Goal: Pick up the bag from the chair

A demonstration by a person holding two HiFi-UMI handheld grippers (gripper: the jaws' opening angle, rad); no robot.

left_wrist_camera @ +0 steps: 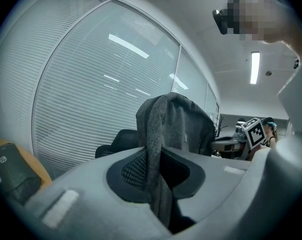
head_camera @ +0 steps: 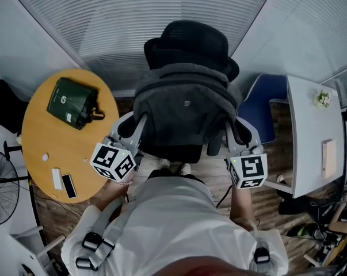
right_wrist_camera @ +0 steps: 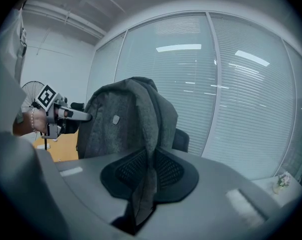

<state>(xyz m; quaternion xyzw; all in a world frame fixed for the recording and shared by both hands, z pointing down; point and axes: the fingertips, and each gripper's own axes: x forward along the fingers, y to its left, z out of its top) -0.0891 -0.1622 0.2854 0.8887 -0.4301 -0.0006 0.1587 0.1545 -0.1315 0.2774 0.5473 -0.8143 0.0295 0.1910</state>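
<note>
A dark grey backpack (head_camera: 185,111) hangs between my two grippers, in front of a black office chair (head_camera: 187,42). My left gripper (head_camera: 133,132) is shut on the bag's left shoulder strap (left_wrist_camera: 153,149), which runs down between its jaws. My right gripper (head_camera: 233,135) is shut on the right strap (right_wrist_camera: 148,154), pinched between the black pads (right_wrist_camera: 173,171). In the left gripper view the bag's body (left_wrist_camera: 186,124) rises above the jaws; in the right gripper view the bag (right_wrist_camera: 115,121) shows a small badge and hides most of the chair.
A round wooden table (head_camera: 41,137) at the left carries a green pouch (head_camera: 72,102), a phone (head_camera: 69,186) and a white item. A white desk (head_camera: 311,137) and a blue chair (head_camera: 265,105) stand at the right. A fan (head_camera: 0,191) is at far left. Blinds cover the windows behind.
</note>
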